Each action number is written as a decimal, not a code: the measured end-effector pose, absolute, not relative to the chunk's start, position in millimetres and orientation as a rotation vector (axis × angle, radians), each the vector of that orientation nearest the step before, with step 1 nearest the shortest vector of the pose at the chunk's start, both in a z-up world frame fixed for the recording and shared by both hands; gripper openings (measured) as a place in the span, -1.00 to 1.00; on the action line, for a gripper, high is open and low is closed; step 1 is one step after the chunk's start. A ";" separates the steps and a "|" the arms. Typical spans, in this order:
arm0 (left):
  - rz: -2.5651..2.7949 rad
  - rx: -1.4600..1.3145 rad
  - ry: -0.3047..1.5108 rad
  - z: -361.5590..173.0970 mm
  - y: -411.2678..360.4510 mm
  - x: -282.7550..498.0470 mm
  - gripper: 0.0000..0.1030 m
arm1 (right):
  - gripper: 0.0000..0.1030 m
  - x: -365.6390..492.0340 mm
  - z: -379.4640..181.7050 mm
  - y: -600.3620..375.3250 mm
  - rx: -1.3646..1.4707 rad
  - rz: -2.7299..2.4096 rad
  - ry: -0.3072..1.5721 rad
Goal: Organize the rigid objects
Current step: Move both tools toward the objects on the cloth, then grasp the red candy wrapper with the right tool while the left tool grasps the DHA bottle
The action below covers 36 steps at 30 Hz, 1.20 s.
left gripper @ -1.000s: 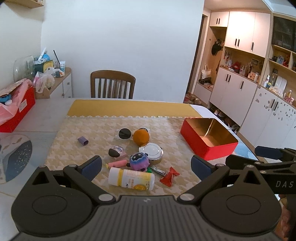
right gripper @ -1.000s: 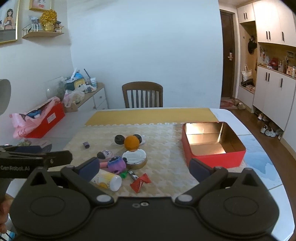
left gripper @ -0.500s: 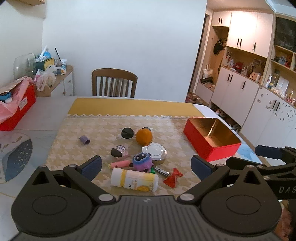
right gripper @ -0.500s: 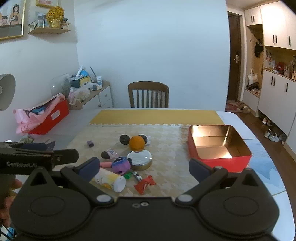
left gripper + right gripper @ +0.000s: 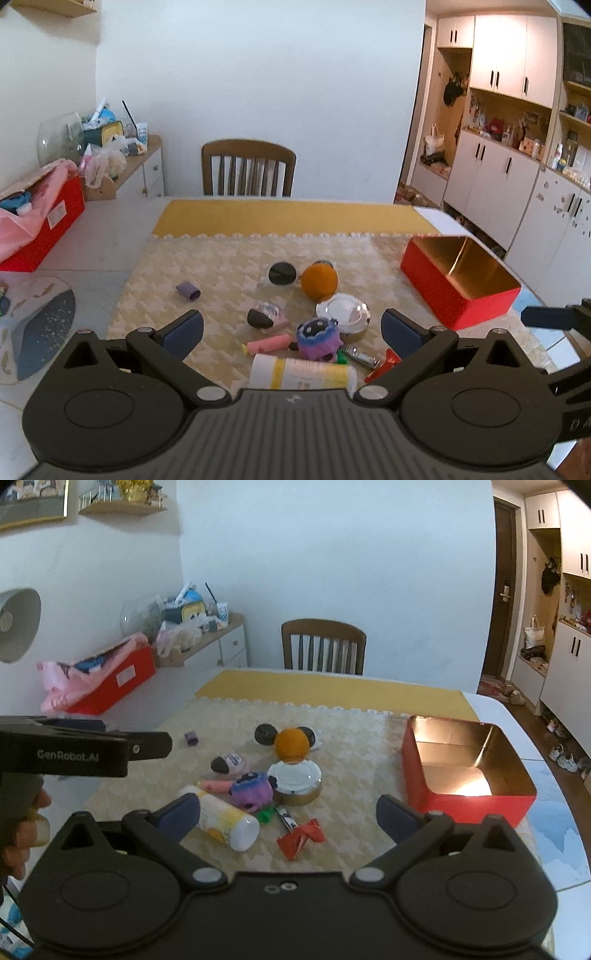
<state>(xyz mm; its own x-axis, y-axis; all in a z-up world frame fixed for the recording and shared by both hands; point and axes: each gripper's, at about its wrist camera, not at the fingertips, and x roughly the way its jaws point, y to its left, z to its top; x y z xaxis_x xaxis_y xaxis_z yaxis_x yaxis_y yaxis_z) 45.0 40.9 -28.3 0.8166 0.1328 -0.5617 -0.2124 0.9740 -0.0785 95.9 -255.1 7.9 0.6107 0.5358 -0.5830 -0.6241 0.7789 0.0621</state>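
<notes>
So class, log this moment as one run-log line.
left gripper: open, empty | right gripper: open, empty | tin: empty | clutter: on mat

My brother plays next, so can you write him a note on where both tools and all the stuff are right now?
Left tool: open, holding nothing, above the near table edge.
Right tool: open, holding nothing, alongside it.
Red rectangular tin with gold inside: at the right, nothing in it.
On the cream mat: white-and-yellow plastic bottle on its side, round silver-lidded tin, orange ball, purple plush toy, red wrapper.
Done: nothing sorted.
Left: everything.
</notes>
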 end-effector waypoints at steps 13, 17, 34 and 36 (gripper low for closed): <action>0.173 -0.127 0.726 -97.9 34.6 85.7 1.00 | 0.81 153.3 -46.1 -243.2 -0.246 0.730 0.722; 0.179 -0.101 0.758 -110.4 29.5 99.2 0.98 | 0.68 166.4 -64.5 -234.3 -0.328 0.782 0.756; 0.161 -0.073 0.757 -126.1 29.6 117.3 1.00 | 0.42 190.8 -103.0 -214.4 -0.404 0.895 0.841; 0.151 -0.057 0.749 -126.4 29.5 119.1 1.00 | 0.30 192.9 -106.5 -213.0 -0.402 0.895 0.859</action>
<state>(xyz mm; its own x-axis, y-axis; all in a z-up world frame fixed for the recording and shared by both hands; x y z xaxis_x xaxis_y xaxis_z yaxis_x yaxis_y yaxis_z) 119.1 29.5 -126.4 0.7224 0.1163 -0.6816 -0.1571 0.9876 0.0020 192.9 -213.0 -106.5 0.3335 0.5128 -0.7910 -0.8119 0.5828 0.0355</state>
